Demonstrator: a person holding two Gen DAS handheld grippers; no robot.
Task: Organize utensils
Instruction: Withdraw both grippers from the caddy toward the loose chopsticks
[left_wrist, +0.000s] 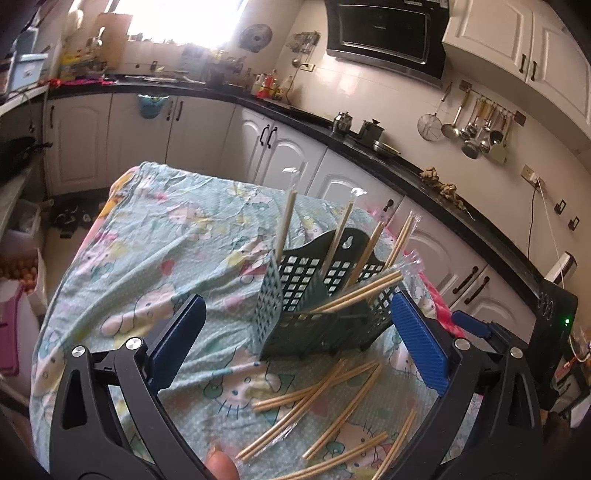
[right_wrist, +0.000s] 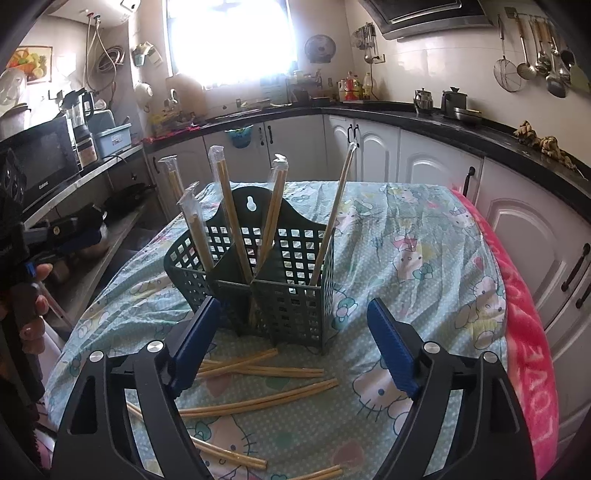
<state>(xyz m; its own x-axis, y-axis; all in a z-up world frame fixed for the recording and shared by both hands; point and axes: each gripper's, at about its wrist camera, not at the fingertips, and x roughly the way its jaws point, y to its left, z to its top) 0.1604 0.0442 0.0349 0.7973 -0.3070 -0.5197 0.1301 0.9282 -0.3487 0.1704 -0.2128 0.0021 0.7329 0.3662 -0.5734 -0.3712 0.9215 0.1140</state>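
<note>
A dark green slotted utensil holder (left_wrist: 314, 302) (right_wrist: 266, 273) stands on the cartoon-print tablecloth (left_wrist: 155, 243) (right_wrist: 406, 236). Several wrapped chopstick pairs (left_wrist: 286, 221) (right_wrist: 229, 210) stand in its compartments. More wrapped chopstick pairs (left_wrist: 317, 391) (right_wrist: 258, 402) lie loose on the cloth in front of it. My left gripper (left_wrist: 295, 343) is open and empty, just in front of the holder above the loose chopsticks. My right gripper (right_wrist: 291, 343) is open and empty, also just before the holder. The left gripper also shows at the left edge of the right wrist view (right_wrist: 55, 236).
The table sits in a kitchen with white cabinets (left_wrist: 280, 147) and a black counter (right_wrist: 424, 114) around it. A pink towel (right_wrist: 524, 332) hangs over the table's right edge. A microwave (right_wrist: 40, 173) stands on a shelf to the left.
</note>
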